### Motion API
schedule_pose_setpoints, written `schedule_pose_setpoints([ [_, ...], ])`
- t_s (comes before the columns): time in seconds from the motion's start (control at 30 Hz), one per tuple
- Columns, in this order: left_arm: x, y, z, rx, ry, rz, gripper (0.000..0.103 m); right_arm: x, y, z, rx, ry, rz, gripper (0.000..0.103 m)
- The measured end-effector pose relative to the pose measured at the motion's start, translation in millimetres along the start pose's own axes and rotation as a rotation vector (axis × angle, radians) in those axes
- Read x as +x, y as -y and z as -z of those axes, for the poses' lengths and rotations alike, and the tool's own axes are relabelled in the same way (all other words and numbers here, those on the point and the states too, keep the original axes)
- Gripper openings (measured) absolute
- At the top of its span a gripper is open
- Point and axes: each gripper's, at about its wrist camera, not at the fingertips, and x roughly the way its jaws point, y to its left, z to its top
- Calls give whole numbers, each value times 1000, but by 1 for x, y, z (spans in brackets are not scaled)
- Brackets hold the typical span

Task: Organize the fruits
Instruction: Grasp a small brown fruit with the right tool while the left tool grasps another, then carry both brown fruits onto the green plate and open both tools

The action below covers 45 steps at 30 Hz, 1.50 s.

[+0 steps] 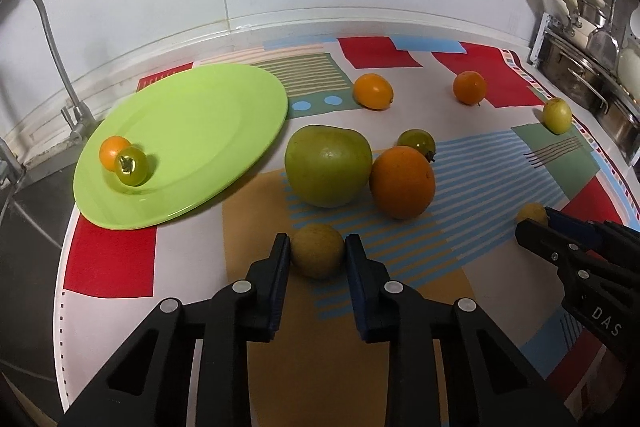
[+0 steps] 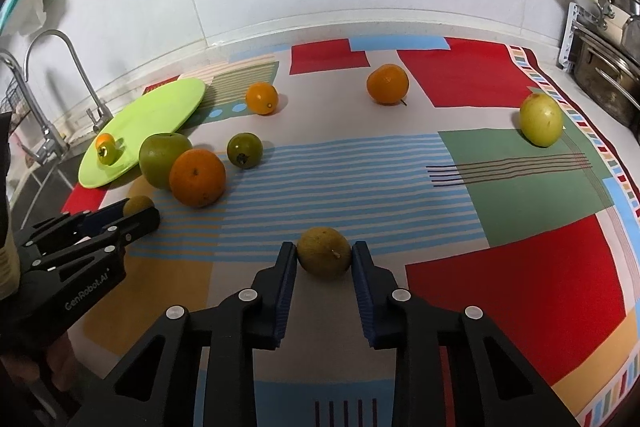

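Note:
A lime-green plate (image 1: 208, 115) lies at the left of the patterned mat and holds a small orange fruit (image 1: 113, 151) and a green tomato (image 1: 131, 166). My left gripper (image 1: 317, 247) is shut on a small brown-green fruit (image 1: 317, 254) resting on the mat. My right gripper (image 2: 324, 253) is shut on another small brown-green fruit (image 2: 325, 254), also on the mat. A large green apple (image 1: 328, 165) and an orange (image 1: 402, 181) sit just beyond the left gripper. The plate also shows in the right wrist view (image 2: 152, 123).
Loose on the mat are a green tomato (image 1: 416, 142), two small oranges (image 1: 373, 91) (image 1: 469, 87) and a yellow-green fruit (image 1: 557, 115). A faucet (image 1: 52, 47) and sink are at the left, a pot rack (image 1: 580, 67) at the right, a white wall behind.

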Motion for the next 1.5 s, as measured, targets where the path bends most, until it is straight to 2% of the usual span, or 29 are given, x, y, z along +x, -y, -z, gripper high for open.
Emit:
schedule_pose_setpoints([
  [0.47,-39,-6,-1,-19,51,14,28,-25,-23,-13,-68,62,-67,29],
  [0.97,-96,-29,-15,-58,176,-59,28,-59,-66,-45,-210,180,-179,29],
  [1.23,-100,-51,-26,-69,206,-115,28,-53,-96,-66,-302,209,-234,29],
  [1.5,-86,-75,-43,-85,204,-137,28,-27,-124,-99,-357,189,-312,29],
])
